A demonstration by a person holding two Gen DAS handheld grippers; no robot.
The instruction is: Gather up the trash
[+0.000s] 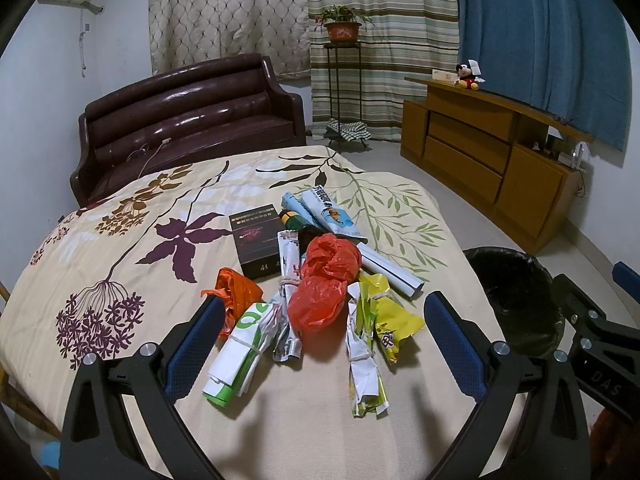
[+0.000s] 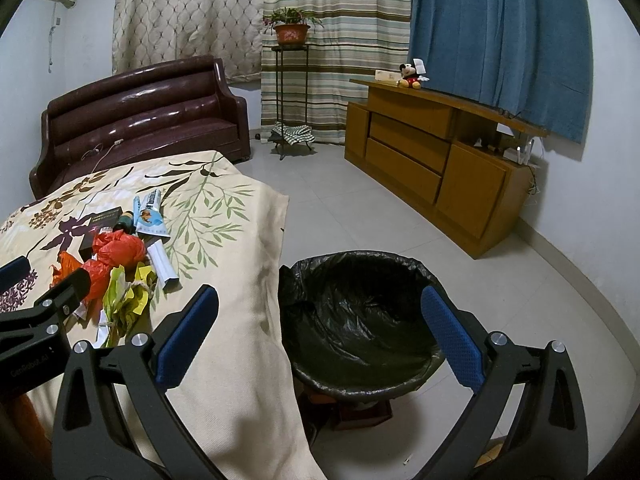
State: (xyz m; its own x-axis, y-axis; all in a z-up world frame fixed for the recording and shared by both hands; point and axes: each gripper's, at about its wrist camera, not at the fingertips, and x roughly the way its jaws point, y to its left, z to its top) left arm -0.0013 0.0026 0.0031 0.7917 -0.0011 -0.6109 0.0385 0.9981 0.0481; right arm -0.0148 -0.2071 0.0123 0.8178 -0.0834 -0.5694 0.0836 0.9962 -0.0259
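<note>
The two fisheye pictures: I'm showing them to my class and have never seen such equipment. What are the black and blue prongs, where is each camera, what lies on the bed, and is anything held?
A person holds two hand grippers, each carrying a camera looking along its blue-padded fingers. The left gripper faces a trash pile on the flowered bedspread: plastic bags, tied wrappers, a dark box. The right gripper faces a black-lined bin beside the bed. Both are open, holding nothing.

Both wrist views low over the bed [image 1: 120, 240], facing the curtains [image 2: 336, 40], sharing the trash pile [image 1: 320, 288].
</note>
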